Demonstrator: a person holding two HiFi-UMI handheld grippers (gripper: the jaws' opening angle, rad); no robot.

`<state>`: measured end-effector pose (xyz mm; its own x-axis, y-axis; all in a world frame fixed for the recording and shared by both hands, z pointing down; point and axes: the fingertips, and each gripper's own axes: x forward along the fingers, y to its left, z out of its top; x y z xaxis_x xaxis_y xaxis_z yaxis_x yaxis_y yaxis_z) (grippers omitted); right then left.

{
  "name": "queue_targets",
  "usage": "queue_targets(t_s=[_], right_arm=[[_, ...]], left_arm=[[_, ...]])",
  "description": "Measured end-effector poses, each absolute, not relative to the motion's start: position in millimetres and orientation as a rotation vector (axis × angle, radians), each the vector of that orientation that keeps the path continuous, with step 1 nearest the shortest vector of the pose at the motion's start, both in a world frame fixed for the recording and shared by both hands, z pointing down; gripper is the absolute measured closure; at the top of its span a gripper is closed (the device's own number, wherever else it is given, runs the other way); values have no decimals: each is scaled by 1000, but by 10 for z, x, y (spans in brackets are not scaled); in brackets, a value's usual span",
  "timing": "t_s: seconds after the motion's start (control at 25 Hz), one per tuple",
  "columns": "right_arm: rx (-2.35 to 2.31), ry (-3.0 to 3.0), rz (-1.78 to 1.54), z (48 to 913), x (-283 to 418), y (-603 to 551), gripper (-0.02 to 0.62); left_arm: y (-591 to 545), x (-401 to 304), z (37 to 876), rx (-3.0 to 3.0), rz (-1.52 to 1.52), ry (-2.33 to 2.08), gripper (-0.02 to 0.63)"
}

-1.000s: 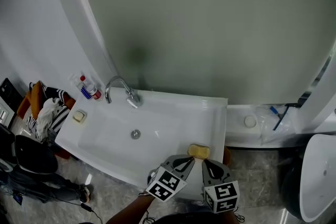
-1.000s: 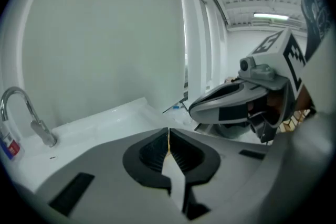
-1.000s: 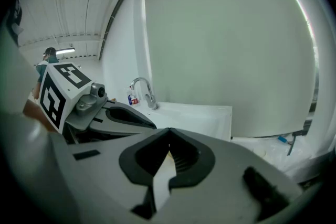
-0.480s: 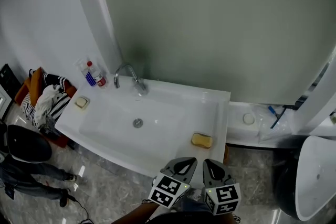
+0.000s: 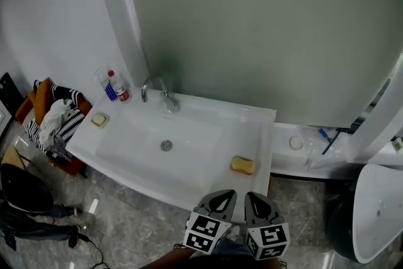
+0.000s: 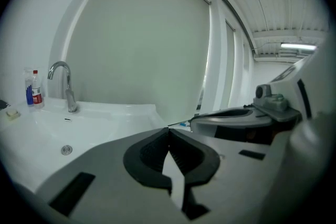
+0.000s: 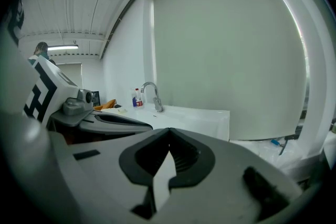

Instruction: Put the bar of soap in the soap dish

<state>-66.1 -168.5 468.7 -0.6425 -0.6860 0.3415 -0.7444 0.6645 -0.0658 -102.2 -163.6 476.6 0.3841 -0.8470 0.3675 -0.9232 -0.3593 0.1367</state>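
A yellow oblong piece (image 5: 242,165), which looks like the soap in its dish, lies on the right rim of the white sink (image 5: 189,183); I cannot tell bar from dish. A small beige block on a white square (image 5: 99,119) sits on the sink's left rim, and shows small in the left gripper view (image 6: 11,112). My left gripper (image 5: 219,198) (image 6: 168,128) and right gripper (image 5: 255,200) (image 7: 169,129) hang side by side below the sink's front edge. Both are shut and hold nothing, apart from the yellow piece.
A chrome faucet (image 5: 157,88) and a red-capped bottle (image 5: 119,90) stand at the back of the sink, with the drain (image 5: 166,145) in the basin. Clothes (image 5: 53,120) are piled at the left. A ledge with a round white item (image 5: 296,143) and a white fixture (image 5: 378,211) are at the right.
Both grippers have drawn back from the yellow piece, which was at the left gripper's tips, to below the sink's front edge. The view has pulled back.
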Motion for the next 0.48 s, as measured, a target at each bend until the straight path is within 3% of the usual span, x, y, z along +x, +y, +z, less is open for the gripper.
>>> queue_targets(t_s=[0.48], right_arm=[[1152,-2596,276,4661,-690,-1655,583]], left_arm=[[-1623,-1028,4739,2345,345,-1559,595]])
